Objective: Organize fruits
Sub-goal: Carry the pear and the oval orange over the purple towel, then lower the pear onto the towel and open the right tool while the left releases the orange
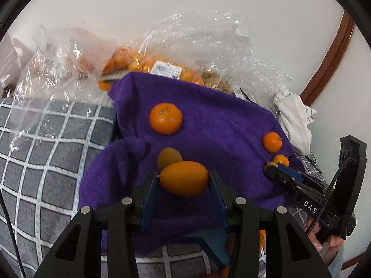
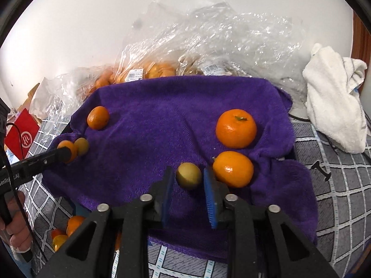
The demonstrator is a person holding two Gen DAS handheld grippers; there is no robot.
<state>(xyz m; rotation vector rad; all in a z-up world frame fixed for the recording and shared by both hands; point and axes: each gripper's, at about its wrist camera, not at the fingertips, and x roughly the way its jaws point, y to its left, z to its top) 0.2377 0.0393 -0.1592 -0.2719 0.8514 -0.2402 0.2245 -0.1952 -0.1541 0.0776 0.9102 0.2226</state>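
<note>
While poised over purple fleece towel (image 1: 208, 120), left gripper (image 1: 184, 180) clamps oval orange kumquat (image 1: 184, 178); right gripper (image 2: 189, 180) parted around small yellow-green kumquat (image 2: 188, 175).

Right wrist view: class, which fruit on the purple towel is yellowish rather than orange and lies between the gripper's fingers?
The small yellow-green kumquat, between the right gripper pads; the mandarin beside it is larger and deep orange.

White letters "DAS" stand on the right gripper (image 1: 270, 170). The left gripper (image 2: 66, 154) carries partly cut-off white lettering. Barcode labels (image 2: 134, 75) on the far bags (image 2: 208, 41) are too small to read.
</note>
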